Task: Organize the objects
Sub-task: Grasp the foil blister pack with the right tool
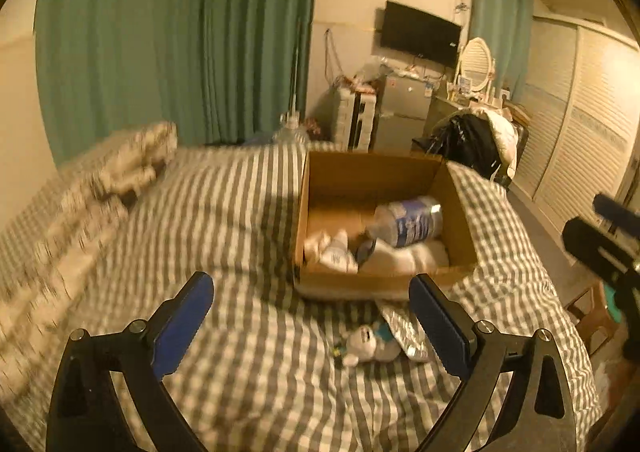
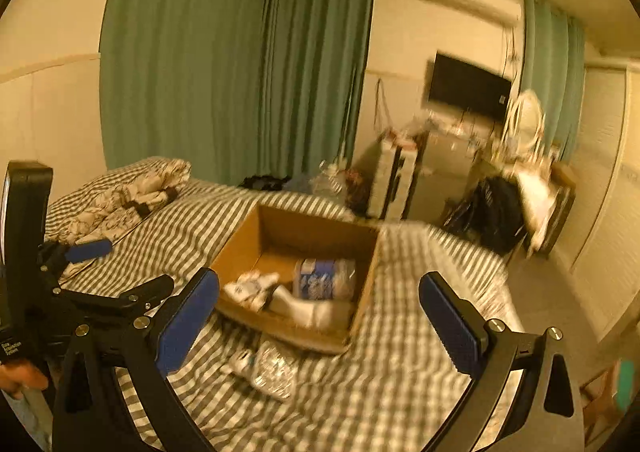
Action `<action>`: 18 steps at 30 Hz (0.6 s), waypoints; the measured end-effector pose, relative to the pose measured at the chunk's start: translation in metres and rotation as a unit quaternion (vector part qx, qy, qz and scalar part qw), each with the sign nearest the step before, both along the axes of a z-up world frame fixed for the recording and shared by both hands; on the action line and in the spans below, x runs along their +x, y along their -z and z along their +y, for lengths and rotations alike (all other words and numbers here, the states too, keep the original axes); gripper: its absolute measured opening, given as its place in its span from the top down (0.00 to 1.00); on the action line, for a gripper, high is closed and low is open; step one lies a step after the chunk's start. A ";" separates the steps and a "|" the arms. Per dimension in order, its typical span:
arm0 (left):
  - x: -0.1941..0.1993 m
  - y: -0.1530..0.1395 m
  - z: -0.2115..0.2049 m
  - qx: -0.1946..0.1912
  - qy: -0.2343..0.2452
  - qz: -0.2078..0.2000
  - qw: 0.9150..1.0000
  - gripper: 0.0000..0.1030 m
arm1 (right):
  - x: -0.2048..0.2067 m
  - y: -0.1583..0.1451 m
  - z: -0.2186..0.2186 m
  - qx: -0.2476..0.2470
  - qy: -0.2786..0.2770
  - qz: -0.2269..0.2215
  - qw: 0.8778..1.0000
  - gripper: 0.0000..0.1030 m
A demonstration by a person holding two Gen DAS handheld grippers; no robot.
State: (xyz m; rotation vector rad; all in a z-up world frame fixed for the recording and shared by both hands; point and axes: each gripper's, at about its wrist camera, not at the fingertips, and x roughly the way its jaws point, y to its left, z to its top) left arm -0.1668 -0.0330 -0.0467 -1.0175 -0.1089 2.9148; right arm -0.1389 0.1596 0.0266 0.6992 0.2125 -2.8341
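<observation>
**Still two loose things on the bed, both soft-handling**

Now we hold both claws spread wide and empty above the striped bedspread [image 1: 240, 212]. The left gripper [image 1: 312, 316] has its blue pads [image 1: 184, 320] well apart, and so does the right gripper [image 2: 320, 322]; nothing sits between either pair.

The cardboard box [image 1: 320, 180] lies at about one o'clock from the left gripper and already holds a plastic bottle [image 1: 408, 222] lying on its side, along with some white items we cannot name through the blur.

What is left, we judge, lies on the bedspread just in front of the box's near wall: a small white plush toy [image 1: 370, 344] and, touching it at its two o'clock side, a silvery crinkled packet [image 1: 404, 328]. In the right wrist view the same pair shows at about seven o'clock from the box, smeared by motion.

We expect the toy to be light and squashy, so it should give under the pads without harm; its body is the place to pinch, not a limb. The packet looks thin, slick and flat on soft bedding, so we would take it by a raised edge, and we think it could slide or crumple. Neither seems fragile.
</observation>
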 end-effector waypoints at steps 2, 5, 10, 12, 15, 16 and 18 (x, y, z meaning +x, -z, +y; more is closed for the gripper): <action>-0.001 0.018 -0.002 -0.001 -0.009 -0.016 1.000 0.02 | -0.006 0.020 -0.002 -0.002 -0.001 -0.020 1.000 0.02; -0.006 0.041 0.002 -0.035 -0.027 -0.048 0.998 0.02 | -0.019 0.053 -0.008 0.018 0.002 -0.049 0.999 0.02; -0.007 0.066 0.005 -0.089 -0.039 -0.072 0.993 0.02 | -0.031 0.107 -0.013 0.027 -0.010 -0.113 0.993 0.03; -0.009 0.074 0.001 -0.083 -0.042 -0.087 0.992 0.02 | -0.037 0.124 -0.020 0.047 -0.016 -0.140 0.989 0.04; -0.012 0.081 -0.004 -0.073 -0.044 -0.104 0.991 0.02 | -0.045 0.137 -0.028 0.062 -0.021 -0.166 0.984 0.04; -0.013 0.082 -0.005 -0.071 -0.043 -0.106 0.991 0.02 | -0.047 0.141 -0.030 0.066 -0.024 -0.174 0.982 0.04; -0.012 0.084 -0.006 -0.068 -0.042 -0.110 0.991 0.02 | -0.050 0.149 -0.035 0.078 -0.026 -0.188 0.979 0.05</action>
